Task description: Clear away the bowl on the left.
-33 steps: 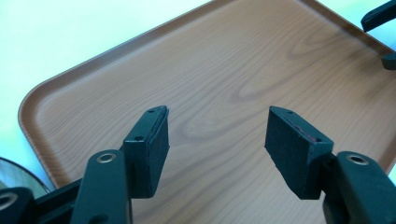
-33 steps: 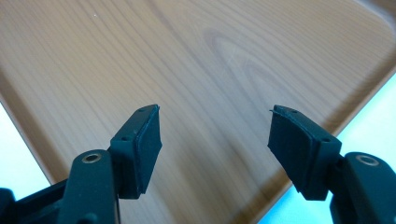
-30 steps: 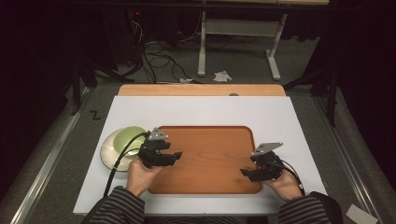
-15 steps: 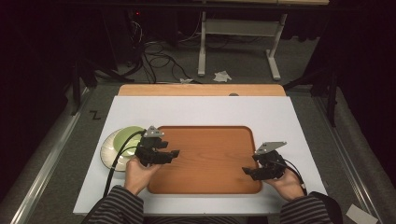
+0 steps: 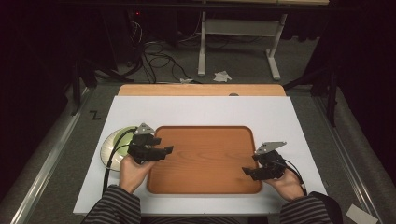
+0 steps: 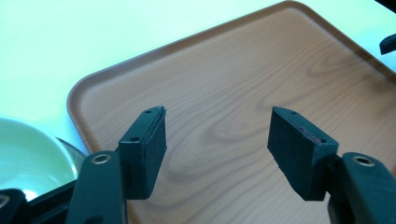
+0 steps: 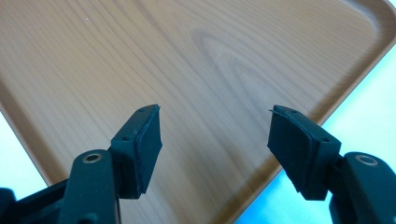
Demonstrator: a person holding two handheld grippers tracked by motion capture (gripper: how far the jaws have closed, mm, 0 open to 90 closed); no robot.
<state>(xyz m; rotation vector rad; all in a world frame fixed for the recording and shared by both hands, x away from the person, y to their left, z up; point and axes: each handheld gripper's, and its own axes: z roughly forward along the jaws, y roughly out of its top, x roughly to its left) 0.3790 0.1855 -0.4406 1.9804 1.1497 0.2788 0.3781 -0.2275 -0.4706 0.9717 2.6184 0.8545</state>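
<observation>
Between the two hands on the white table (image 5: 210, 112) lies the empty wooden tray (image 5: 205, 158), long axis running left to right, the left gripper (image 5: 161, 151) over its left edge (green plate (image 5: 114, 142) just behind) and the right gripper (image 5: 250, 171) at its right edge, both with jaws apart.

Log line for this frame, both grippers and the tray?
left gripper: open, above rectangular wooden tray left edge | right gripper: open, above tray right edge | tray: empty | pale green round plate: left of tray
</observation>
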